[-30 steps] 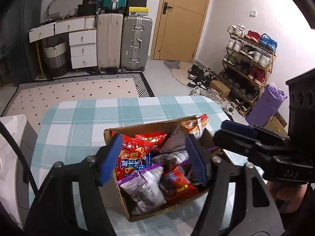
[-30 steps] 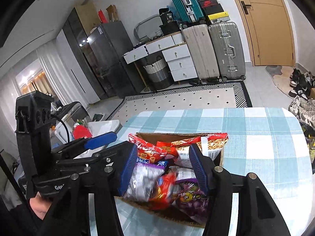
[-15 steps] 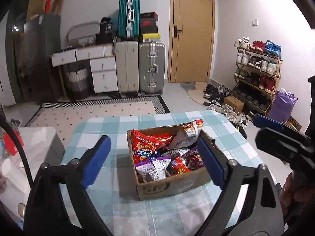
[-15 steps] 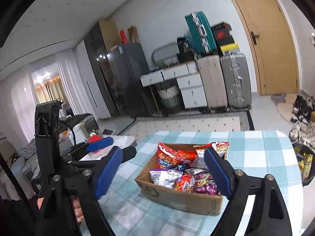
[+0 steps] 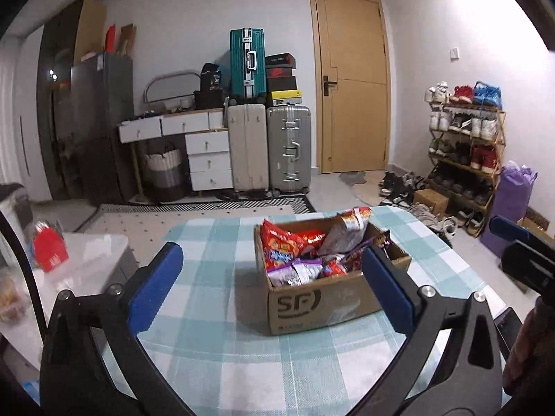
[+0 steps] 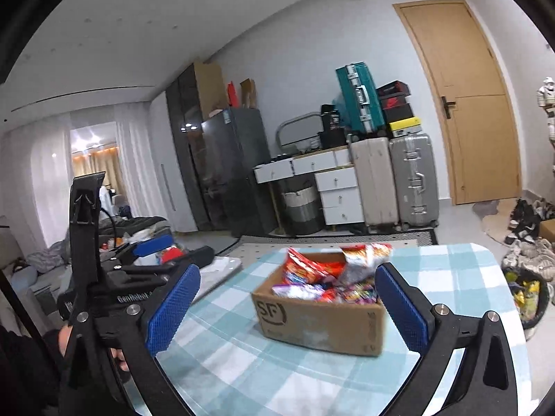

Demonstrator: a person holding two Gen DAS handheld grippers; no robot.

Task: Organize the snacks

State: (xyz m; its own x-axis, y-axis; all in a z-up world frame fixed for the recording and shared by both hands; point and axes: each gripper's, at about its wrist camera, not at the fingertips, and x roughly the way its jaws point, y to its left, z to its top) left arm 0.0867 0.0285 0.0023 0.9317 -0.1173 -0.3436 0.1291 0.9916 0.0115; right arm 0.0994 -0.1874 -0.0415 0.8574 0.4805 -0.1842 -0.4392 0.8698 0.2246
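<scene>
Checked tabletop (image 5: pixel 215 339) carries SF box (image 5: pixel 322 303) packed w/ snacks (image 5: pixel 301 260), kept together inside. Left gripper (image 5: pixel 274 286) & right gripper (image 6: pixel 288 306) hover short of it, jaws spread, empty.

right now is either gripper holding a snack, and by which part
Nothing is held. The left gripper and right gripper are both open, short of the snack box.

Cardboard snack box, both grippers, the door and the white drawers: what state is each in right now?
Brown cardboard box: open-topped, upright, full of snack packets.
Left gripper: open, empty.
Right gripper: open, empty.
Tan wooden door: closed.
White drawers: shut.
</scene>
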